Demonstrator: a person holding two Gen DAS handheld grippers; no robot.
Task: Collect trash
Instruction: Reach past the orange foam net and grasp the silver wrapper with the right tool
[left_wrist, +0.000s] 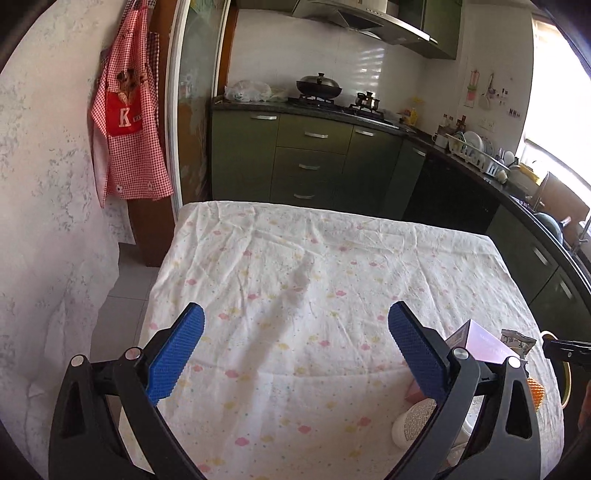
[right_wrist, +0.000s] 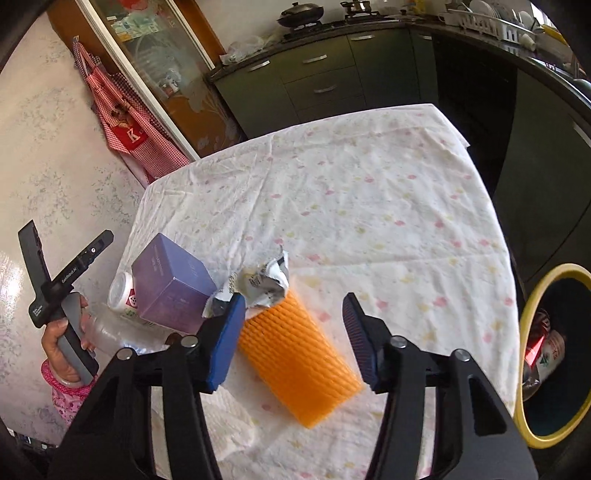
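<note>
Trash lies at the near edge of the cloth-covered table (right_wrist: 369, 192): an orange foam net sleeve (right_wrist: 299, 354), a crumpled silver wrapper (right_wrist: 264, 282), a purple box (right_wrist: 170, 284), a white labelled bottle (right_wrist: 123, 293) and a clear plastic bottle (right_wrist: 107, 332). My right gripper (right_wrist: 293, 306) is open, its jaws on either side of the orange sleeve, just above it. My left gripper (left_wrist: 295, 332) is open and empty over bare cloth; the purple box (left_wrist: 484, 341) and white bottle (left_wrist: 413, 417) show behind its right finger.
A bin with a yellow rim (right_wrist: 554, 354) stands off the table's right side with trash inside. Green kitchen cabinets (left_wrist: 314, 162) and a stove stand beyond the table. A red checked apron (left_wrist: 125, 122) hangs at left.
</note>
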